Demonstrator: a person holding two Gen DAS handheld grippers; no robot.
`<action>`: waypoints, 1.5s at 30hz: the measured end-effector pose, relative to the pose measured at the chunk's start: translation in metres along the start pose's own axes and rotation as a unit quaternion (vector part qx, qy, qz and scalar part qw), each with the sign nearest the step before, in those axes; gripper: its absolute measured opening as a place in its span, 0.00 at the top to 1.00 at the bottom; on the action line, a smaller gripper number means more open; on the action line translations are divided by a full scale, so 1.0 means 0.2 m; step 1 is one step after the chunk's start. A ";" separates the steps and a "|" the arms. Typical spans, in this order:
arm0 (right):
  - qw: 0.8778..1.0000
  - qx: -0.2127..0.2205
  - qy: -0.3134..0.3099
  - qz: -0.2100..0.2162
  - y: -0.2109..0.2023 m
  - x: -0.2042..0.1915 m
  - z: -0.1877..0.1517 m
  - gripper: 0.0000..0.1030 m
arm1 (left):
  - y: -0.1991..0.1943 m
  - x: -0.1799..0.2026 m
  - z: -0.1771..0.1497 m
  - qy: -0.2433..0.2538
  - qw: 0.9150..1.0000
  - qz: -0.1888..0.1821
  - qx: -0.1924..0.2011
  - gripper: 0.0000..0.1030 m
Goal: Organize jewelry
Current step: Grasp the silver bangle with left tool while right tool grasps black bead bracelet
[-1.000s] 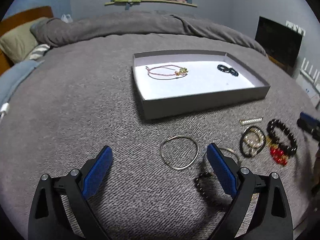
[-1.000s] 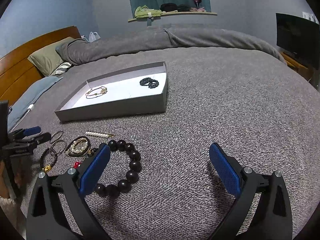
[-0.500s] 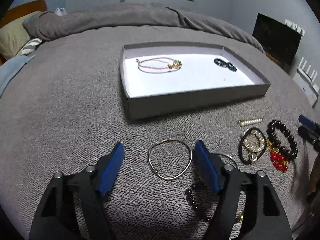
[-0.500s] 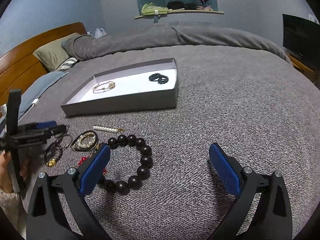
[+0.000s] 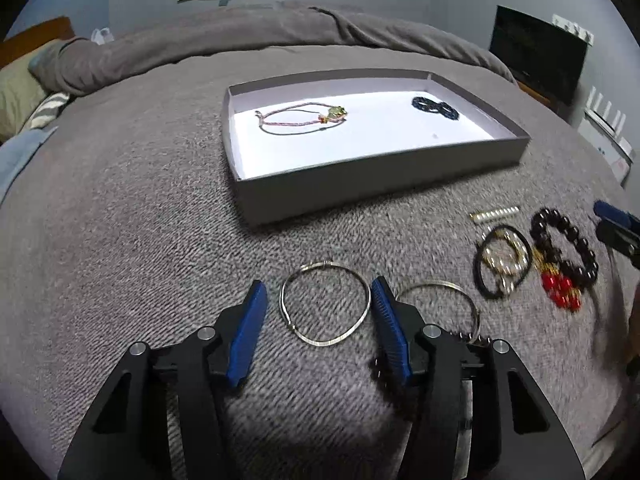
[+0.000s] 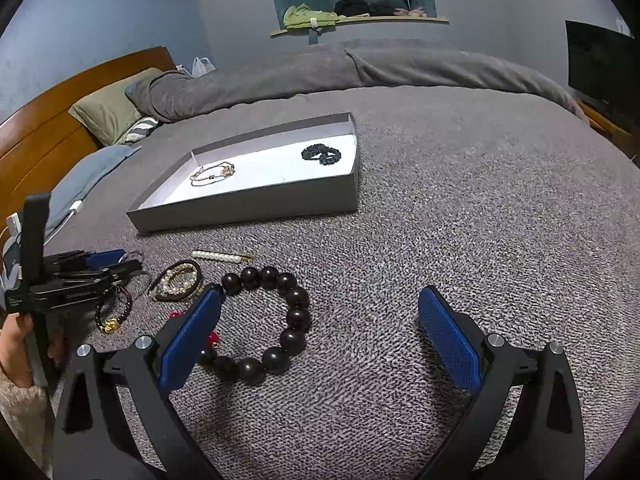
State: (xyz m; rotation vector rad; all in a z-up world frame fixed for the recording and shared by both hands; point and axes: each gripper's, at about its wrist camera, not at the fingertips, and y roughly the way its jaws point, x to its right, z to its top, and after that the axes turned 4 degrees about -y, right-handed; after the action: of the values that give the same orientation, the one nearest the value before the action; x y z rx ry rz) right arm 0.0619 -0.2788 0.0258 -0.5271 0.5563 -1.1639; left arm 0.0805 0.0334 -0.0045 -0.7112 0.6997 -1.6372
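Since a second ago my left gripper [image 5: 318, 312] jaws have been closing around the silver bangle [image 5: 325, 304] on the bed [image 5: 120, 220], not yet pressing it, near the grey tray [image 5: 376, 184], while my right gripper [image 6: 320, 336] jaws stand wide apart.

Left gripper [image 5: 318, 300] closing around silver bangle [image 5: 325, 303] (untouched).

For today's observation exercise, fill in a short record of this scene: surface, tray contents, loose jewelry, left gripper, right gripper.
surface: grey bedspread
tray contents: cord bracelet; dark beaded piece
loose jewelry: two bangles, pearl clip, big dark bead bracelet, others
left gripper: jaws just been closing around a silver bangle, pads not yet pressing
right gripper: open, holding nothing, beside the bead bracelet
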 end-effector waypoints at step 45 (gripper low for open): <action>0.999 -0.023 -0.037 0.014 0.06 -0.08 -0.01 0.86 | -0.08 -0.02 0.02 -0.004 0.999 0.013 0.039 0.53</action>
State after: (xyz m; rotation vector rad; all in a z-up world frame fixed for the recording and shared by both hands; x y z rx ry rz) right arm 0.0646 -0.2608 0.0181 -0.5982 0.5256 -1.1014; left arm 0.0739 0.0400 0.0106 -0.6502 0.6328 -1.6284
